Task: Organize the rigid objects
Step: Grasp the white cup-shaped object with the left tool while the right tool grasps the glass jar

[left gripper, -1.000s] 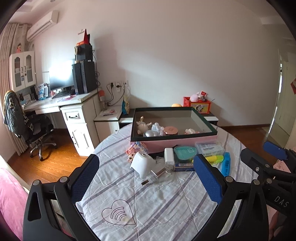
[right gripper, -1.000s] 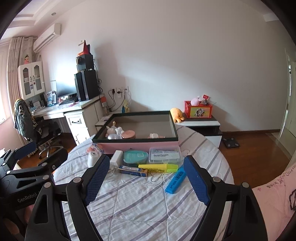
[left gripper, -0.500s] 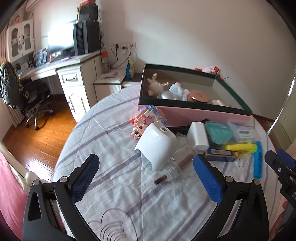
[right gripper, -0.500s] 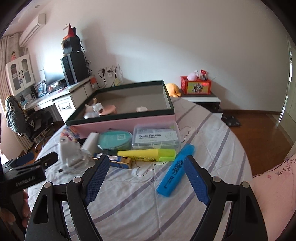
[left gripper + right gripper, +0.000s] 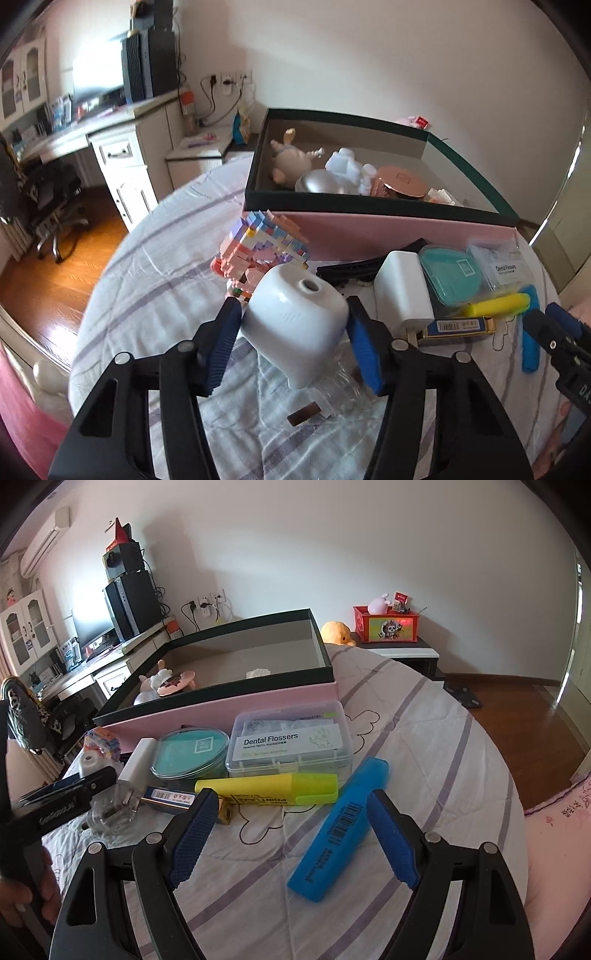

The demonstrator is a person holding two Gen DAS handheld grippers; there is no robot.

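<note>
left wrist view, near to far: the left claw (image 5: 293, 345) straddles a white plastic housing (image 5: 295, 326), one blue pad at each flank; its jaws are closing and the pads appear to touch the housing's sides, though firm pressure cannot be confirmed. beneath the housing lies a clear glass jar (image 5: 332, 387) on the striped cloth of the round worktop (image 5: 147, 288). just beyond the housing stands a pastel brick model (image 5: 258, 247); to its right a white charger block (image 5: 402, 291), a black comb (image 5: 351, 269), a teal round tin (image 5: 448, 275) and a small blue-and-yellow box (image 5: 458, 326). behind these, a pink box with a dark green rim (image 5: 369, 203) holds a unicorn figure (image 5: 291, 158), a silver dome (image 5: 323, 182), a white figure (image 5: 345, 164) and a copper-lidded jar (image 5: 400, 181).

right wrist view, near to far: the right claw (image 5: 291, 838) stands wide apart, gripping nothing, above the cloth. the blue highlighter (image 5: 340, 827) lies diagonally with its midsection between the pads, untouched by either. just beyond it the yellow highlighter (image 5: 266, 788) lies crosswise, and behind that a clear case labelled dental flossers (image 5: 288, 738) sits beside the teal tin, both against the pink box wall. at the left edge the left claw's finger hovers over the glass jar.
</note>
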